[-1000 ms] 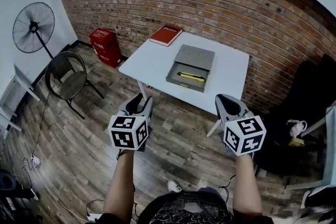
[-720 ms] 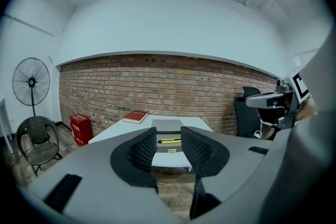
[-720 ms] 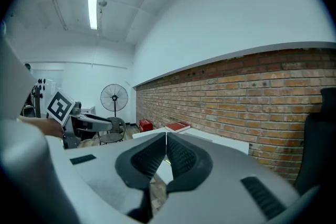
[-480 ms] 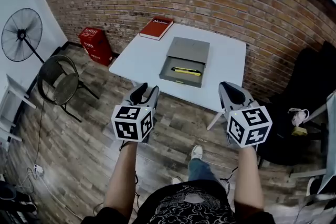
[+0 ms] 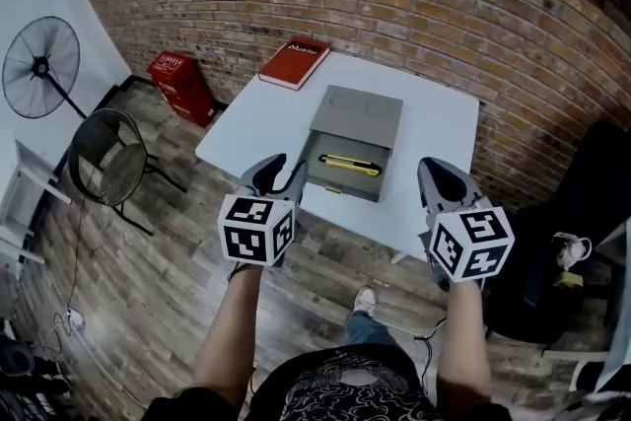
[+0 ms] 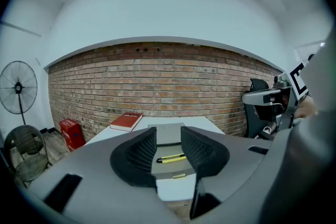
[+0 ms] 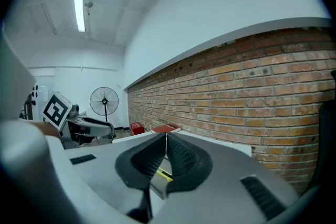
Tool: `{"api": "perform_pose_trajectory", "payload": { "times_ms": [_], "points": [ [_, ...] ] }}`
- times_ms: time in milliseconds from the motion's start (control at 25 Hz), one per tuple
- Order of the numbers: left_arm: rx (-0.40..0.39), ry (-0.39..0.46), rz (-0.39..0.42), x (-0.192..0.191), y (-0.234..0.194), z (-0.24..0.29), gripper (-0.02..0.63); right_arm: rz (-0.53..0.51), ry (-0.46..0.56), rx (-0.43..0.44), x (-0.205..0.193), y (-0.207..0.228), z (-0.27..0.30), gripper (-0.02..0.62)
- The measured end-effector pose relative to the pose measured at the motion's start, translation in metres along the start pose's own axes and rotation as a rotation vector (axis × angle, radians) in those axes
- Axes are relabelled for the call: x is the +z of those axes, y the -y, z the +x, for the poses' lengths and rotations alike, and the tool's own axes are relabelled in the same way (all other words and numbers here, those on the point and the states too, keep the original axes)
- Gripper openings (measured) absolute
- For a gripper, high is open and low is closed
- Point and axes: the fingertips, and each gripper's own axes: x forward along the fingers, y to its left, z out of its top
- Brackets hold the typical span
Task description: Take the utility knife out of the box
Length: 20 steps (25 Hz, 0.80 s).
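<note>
the left gripper (image 5: 282, 175) was released: in the left gripper view its jaws stood apart with nothing gripped between them. through that gap, ahead of the left gripper (image 6: 168, 140) and clear of its tips, the yellow utility knife (image 6: 170, 158) lay inside the grey box (image 6: 171, 171). the right gripper (image 5: 437, 175) was clenched, its jaws meeting at the tips in the right gripper view with nothing caught between them. both grippers hovered over the near edge of the white table (image 5: 434, 128), short of the box, touching nothing.

in the head view the box (image 5: 338, 183) sat ahead of both grippers, between their lines and nearer the left one, with its lid (image 5: 357, 114) folded open on the side away from them. the utility knife (image 5: 347, 165) lay flat in the tray, crosswise to the way the grippers pointed. from the right gripper (image 7: 166, 143), the utility knife (image 7: 164, 174) showed just below and beyond the closed jaw tips.

a red book (image 5: 294, 62) rested on the far corner of the table, beyond and to the left of the left gripper. further left of that gripper, on the floor, were a red crate (image 5: 180, 86), a round chair (image 5: 110, 151) and a standing fan (image 5: 39, 66).
</note>
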Motion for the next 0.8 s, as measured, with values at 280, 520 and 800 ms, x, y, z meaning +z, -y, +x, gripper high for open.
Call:
{"api": "perform_pose_trajectory", "payload": {
  "times_ms": [280,520,800],
  "points": [
    [0.009,-0.019,-0.005,0.022,0.000,0.071,0.147,0.004,-0.013,0.018,0.011,0.052,0.050,0.021],
    [0.023,-0.026,-0.002,0.039,0.001,0.114,0.147,0.019,-0.024,0.031,0.015,0.090,0.081,0.020],
    [0.018,-0.036,0.020,0.048,0.000,0.138,0.147,0.033,-0.028,0.038,0.016,0.105,0.101,0.021]
  ]
}}
